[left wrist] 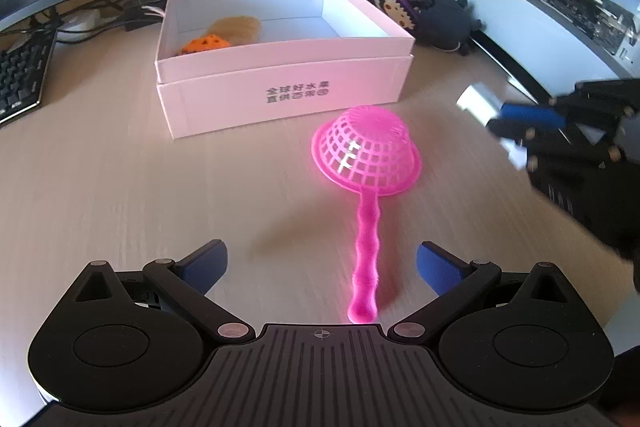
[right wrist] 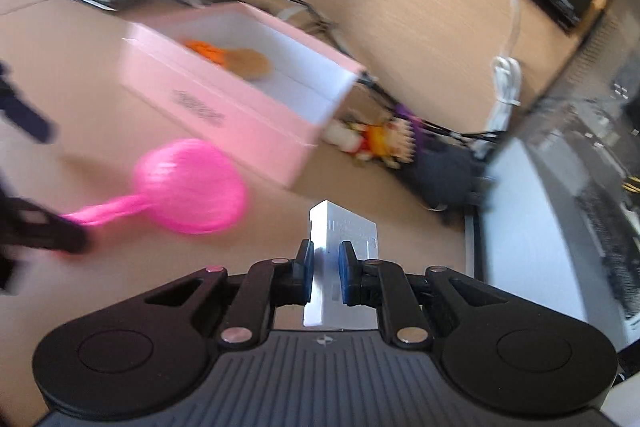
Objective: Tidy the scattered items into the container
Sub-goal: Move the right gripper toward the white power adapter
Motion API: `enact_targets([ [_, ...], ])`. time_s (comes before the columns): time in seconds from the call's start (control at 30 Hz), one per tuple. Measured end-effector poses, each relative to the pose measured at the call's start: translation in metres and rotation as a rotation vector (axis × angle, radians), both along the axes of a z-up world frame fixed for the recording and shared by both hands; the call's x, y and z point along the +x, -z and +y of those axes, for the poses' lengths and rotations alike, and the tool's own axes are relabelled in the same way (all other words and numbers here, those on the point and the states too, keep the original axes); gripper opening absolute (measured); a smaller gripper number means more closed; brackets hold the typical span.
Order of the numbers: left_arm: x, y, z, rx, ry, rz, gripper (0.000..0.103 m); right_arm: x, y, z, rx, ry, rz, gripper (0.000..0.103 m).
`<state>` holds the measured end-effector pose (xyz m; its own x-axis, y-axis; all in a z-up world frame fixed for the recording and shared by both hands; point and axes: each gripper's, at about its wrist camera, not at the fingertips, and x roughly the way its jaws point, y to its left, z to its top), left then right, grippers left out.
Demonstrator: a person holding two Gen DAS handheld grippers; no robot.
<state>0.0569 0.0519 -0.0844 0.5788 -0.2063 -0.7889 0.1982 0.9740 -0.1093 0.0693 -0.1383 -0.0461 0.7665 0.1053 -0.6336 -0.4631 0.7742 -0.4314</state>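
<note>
Now my right tongs (right wrist: 324, 261) are squeezing a white block (right wrist: 340, 267) tight. My left tongs (left wrist: 320, 263) are hanging wide open over the pink strainer (left wrist: 366, 163) near the pink box (left wrist: 280, 95).

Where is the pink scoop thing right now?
The pink strainer lies upside down on the desk, just in front of the pink box, its handle pointing toward the open left gripper.

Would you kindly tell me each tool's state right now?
Left tool: open, empty, pink strainer ahead.
Right tool: closed on white block.
</note>
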Motion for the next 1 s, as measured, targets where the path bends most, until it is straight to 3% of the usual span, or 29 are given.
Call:
enact_targets([
  [0.23, 0.007, -0.006, -0.017, 0.025, -0.001, -0.036, 0.103, -0.025, 0.013, -0.011, 0.001, -0.021, 0.03, 0.014],
  [0.27, 0.011, -0.007, -0.02, 0.028, -0.008, -0.039, 0.103, -0.027, 0.011, -0.015, 0.009, -0.021, 0.024, 0.017],
  [0.33, 0.017, -0.01, -0.025, 0.025, -0.014, -0.049, 0.103, -0.032, 0.008, -0.023, 0.024, -0.018, 0.006, 0.033],
  [0.47, 0.019, -0.013, -0.034, 0.041, -0.007, -0.059, 0.103, -0.035, 0.007, -0.04, 0.078, 0.004, 0.01, 0.049],
  [0.53, 0.017, -0.012, -0.037, 0.046, -0.005, -0.055, 0.103, -0.034, 0.007, -0.049, 0.12, 0.02, 0.025, 0.064],
  [0.6, 0.013, -0.01, -0.04, 0.049, -0.005, -0.045, 0.103, -0.032, 0.008, -0.058, 0.164, 0.031, 0.044, 0.069],
  [0.77, -0.005, -0.007, -0.045, 0.016, 0.02, -0.024, 0.103, -0.015, 0.014, -0.075, 0.281, 0.015, 0.112, 0.07],
  [1.0, -0.019, -0.011, -0.043, 0.025, -0.053, -0.035, 0.103, 0.009, 0.028, -0.077, 0.351, -0.047, 0.174, 0.07],
])
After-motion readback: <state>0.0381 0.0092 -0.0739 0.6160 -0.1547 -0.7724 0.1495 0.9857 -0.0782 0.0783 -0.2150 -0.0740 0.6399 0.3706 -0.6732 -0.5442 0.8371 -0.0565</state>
